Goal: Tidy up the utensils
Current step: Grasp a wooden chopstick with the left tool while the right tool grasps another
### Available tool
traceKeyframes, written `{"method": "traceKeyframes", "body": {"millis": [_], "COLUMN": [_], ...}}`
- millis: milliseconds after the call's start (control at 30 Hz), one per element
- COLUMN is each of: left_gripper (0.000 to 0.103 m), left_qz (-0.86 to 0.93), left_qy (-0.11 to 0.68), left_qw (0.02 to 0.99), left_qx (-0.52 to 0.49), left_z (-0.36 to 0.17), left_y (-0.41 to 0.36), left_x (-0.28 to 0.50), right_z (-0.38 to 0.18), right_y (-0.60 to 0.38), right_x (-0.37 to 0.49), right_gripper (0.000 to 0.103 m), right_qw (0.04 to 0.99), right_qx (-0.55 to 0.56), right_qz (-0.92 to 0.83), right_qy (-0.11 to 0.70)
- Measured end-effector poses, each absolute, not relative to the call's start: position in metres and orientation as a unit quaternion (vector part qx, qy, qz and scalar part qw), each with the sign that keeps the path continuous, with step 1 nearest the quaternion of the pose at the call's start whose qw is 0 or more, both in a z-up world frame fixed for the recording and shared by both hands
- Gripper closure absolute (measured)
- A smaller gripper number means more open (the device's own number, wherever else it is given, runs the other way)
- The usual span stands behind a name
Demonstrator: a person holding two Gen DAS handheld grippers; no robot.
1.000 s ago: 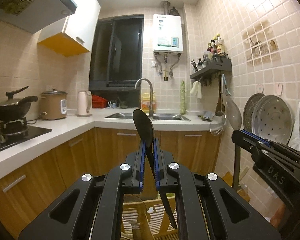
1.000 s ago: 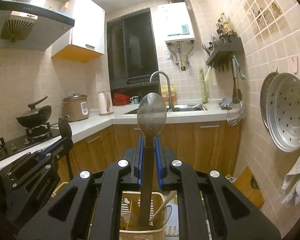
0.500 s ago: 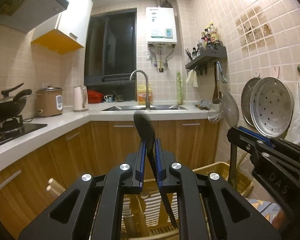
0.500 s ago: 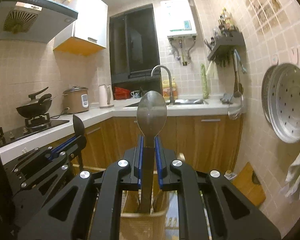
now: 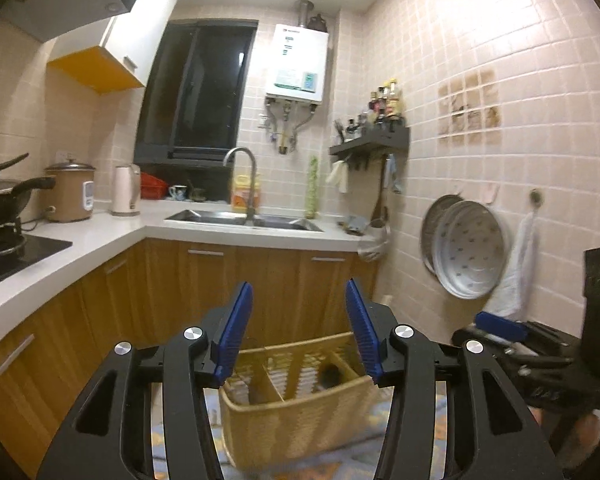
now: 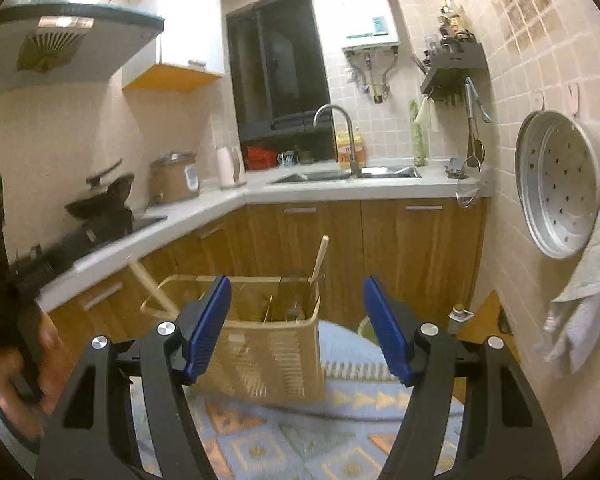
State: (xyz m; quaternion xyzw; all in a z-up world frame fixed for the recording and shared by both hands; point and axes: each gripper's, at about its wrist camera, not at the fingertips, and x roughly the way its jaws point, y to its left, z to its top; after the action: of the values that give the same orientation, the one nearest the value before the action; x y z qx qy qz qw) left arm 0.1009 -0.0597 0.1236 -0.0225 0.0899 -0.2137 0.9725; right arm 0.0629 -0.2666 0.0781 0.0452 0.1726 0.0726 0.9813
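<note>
woven beige plastic utensil basket [image 6: 268, 344] with divided compartments sits at twelve o'clock below both tools, and since the left gripper [image 5: 298, 332] and right gripper [image 6: 298, 326] have just been opening with nothing between them, draw both straight back clear of its rim.

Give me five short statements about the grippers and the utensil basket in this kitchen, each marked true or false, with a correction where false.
1. The left gripper clamps a black spoon. False: its jaws have just been opening and nothing is between them.
2. The right gripper is open and empty. True.
3. The basket is divided into compartments. True.
4. The basket stands on the counter beside the sink. False: it sits on a patterned cloth, lower than the counter.
5. A pale wooden handle sticks up out of the basket. True.
</note>
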Motion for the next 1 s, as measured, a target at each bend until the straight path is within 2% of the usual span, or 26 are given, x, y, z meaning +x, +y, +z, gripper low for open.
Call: {"method": "traceKeyframes", "body": {"millis": [100,167,233,267,333,433,500,567,633,867,933,1000], "left_gripper": [0.05,0.05,0.05,0.05,0.051,0.056,0.063,0.065,0.068,0.068,0.068,0.068], "left_qz": [-0.233,-0.252,-0.268,-0.274,-0.277,-0.284,-0.286,-0.293,-0.306,-0.298,-0.292,-0.294], "left_qy": [0.132,0.181,0.227,0.261,0.308,0.362,0.408,0.451,0.483,0.522,0.527,0.533], "left_qw": [0.963,0.95,0.936,0.925,0.91,0.888,0.867,0.843,0.82,0.799,0.798,0.794], "left_qx": [-0.008,0.008,0.018,0.022,0.022,0.002,-0.011,-0.02,-0.026,-0.009,0.001,0.005], "left_z": [0.132,0.129,0.116,0.104,0.083,0.052,0.027,0.002,-0.017,-0.058,-0.065,-0.072], "left_y": [-0.059,-0.064,-0.07,-0.075,-0.08,-0.08,-0.083,-0.087,-0.092,-0.121,-0.127,-0.133], "left_x": [0.083,0.075,0.069,0.065,0.063,0.066,0.073,0.078,0.08,0.073,0.071,0.068], "right_z": [0.084,0.077,0.059,0.045,0.016,-0.021,-0.04,-0.059,-0.07,-0.074,-0.075,-0.075], "right_y": [-0.259,-0.257,-0.257,-0.259,-0.265,-0.271,-0.273,-0.274,-0.272,-0.247,-0.24,-0.231], "right_x": [0.051,0.051,0.055,0.058,0.057,0.047,0.04,0.033,0.027,0.01,0.003,-0.003], "right_gripper": [0.038,0.038,0.035,0.029,0.025,0.025,0.032,0.054,0.065,0.066,0.07,0.079], "right_qw": [0.971,0.952,0.926,0.906,0.871,0.839,0.824,0.803,0.793,0.813,0.819,0.828], "right_qx": [0.028,0.034,0.043,0.054,0.092,0.108,0.109,0.127,0.141,0.074,0.051,0.016], "right_qz": [0.072,0.08,0.08,0.081,0.093,0.094,0.095,0.107,0.114,0.108,0.108,0.103], "right_qy": [0.225,0.294,0.367,0.412,0.474,0.526,0.548,0.572,0.581,0.567,0.562,0.551]}}
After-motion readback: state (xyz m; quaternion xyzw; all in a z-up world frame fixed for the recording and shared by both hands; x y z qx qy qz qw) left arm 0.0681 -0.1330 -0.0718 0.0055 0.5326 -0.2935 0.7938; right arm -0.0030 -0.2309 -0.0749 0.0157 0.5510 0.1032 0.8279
